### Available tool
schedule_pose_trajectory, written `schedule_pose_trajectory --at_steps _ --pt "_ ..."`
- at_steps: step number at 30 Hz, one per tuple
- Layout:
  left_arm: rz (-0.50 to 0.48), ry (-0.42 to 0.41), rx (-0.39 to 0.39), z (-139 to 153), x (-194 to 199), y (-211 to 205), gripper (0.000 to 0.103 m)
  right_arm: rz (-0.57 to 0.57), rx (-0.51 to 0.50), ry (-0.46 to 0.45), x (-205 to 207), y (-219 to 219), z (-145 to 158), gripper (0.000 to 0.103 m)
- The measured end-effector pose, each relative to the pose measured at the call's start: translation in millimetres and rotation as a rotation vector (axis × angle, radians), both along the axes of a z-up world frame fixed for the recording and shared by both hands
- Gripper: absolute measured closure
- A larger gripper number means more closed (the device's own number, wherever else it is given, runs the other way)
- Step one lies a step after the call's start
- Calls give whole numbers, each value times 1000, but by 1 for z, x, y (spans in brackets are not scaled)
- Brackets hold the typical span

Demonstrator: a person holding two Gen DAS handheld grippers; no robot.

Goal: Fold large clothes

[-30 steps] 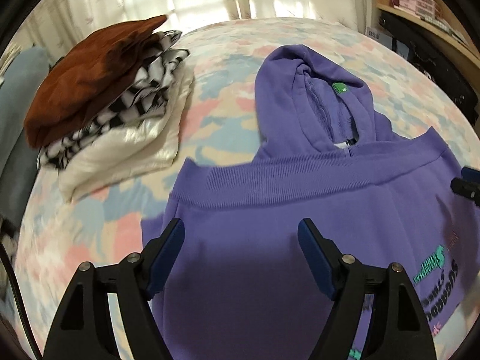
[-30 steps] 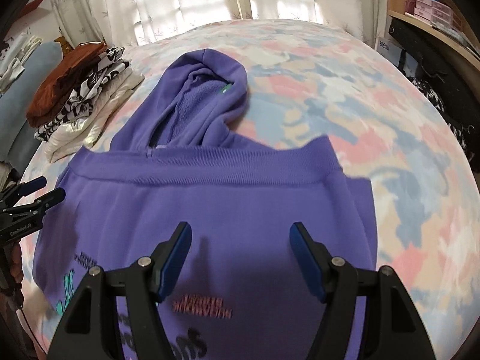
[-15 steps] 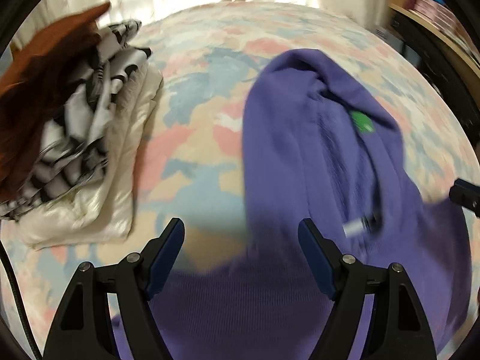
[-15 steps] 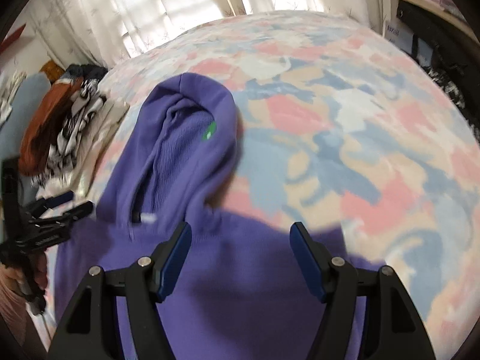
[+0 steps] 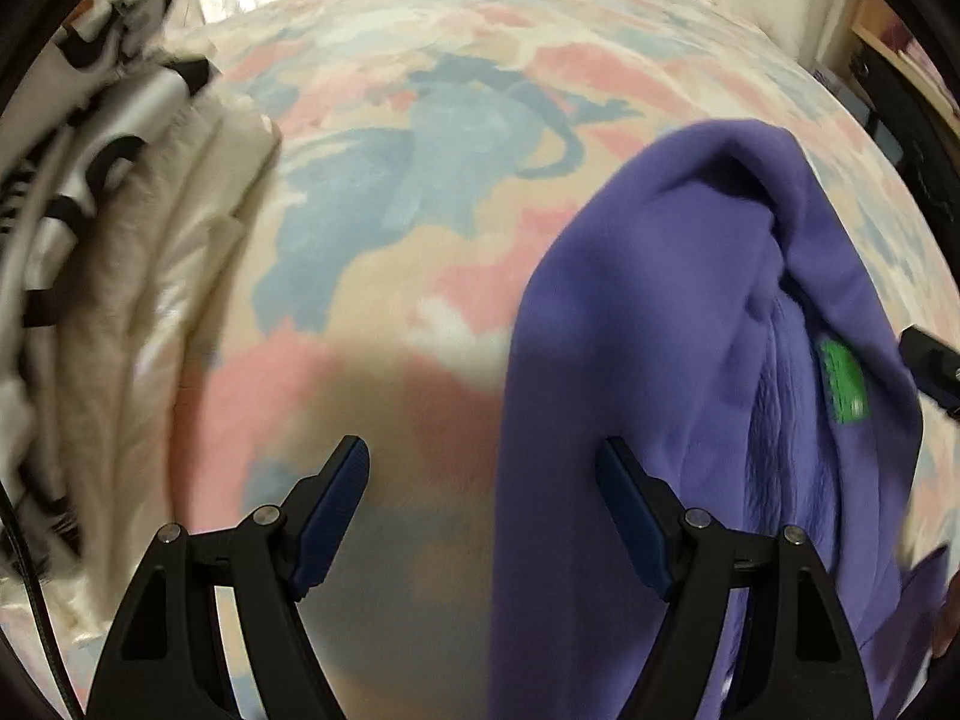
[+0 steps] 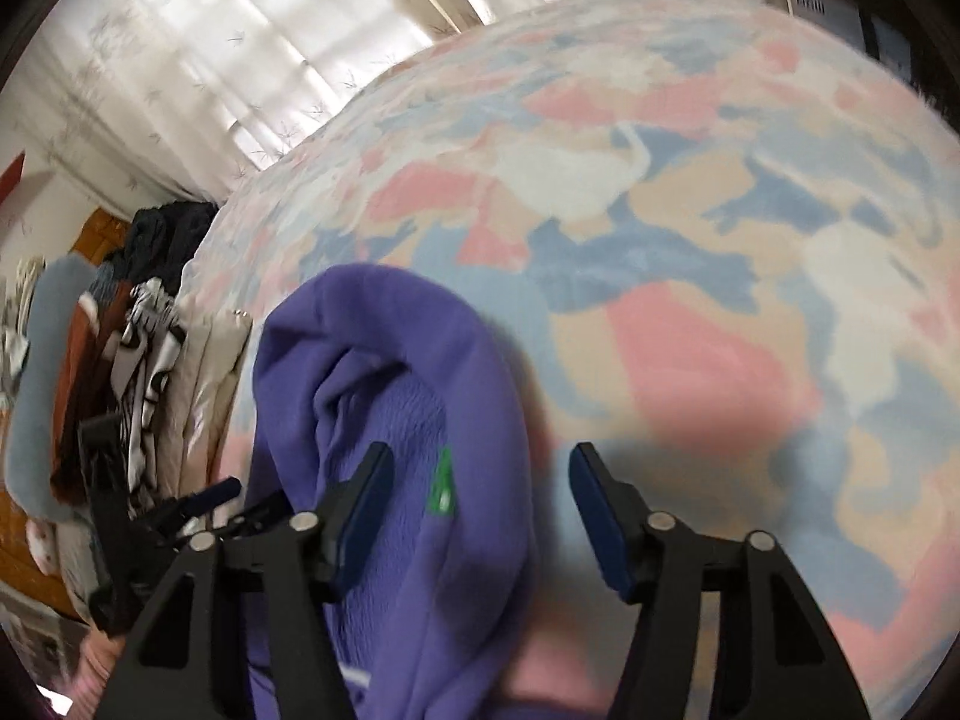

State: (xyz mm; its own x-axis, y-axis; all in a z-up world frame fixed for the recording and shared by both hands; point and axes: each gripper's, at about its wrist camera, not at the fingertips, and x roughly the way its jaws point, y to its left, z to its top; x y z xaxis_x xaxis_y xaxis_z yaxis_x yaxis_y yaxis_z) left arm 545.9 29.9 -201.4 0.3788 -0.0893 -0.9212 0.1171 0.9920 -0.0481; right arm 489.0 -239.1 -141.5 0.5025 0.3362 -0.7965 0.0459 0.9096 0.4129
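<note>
From the left wrist we see our left gripper (image 5: 480, 480) with jaws wide and empty over the patterned bedspread (image 5: 384, 276); the purple hoodie (image 5: 678, 360) lies to its right, its hood edge reaching between the fingers, and a stack of folded clothes (image 5: 114, 276) sits far left.

From the right wrist, our right gripper (image 6: 480, 486) has just been narrowing, pads not yet pressing; the hoodie's hood (image 6: 408, 420) lies between and left of them, with its green label (image 6: 443, 483).
</note>
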Motion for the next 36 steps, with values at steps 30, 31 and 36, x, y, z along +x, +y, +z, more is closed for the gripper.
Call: schedule_pose_trajectory --at_steps 30,31,36 --pt "-105 -285 -32 174 -204 60 100 168 -138 -349 -175 4 138 97" --pt "-114 -283 -38 174 -224 65 100 181 -146 -357 -191 8 141 97" --pt "-147 -266 -53 155 -293 79 100 232 -174 -386 -268 18 133 97"
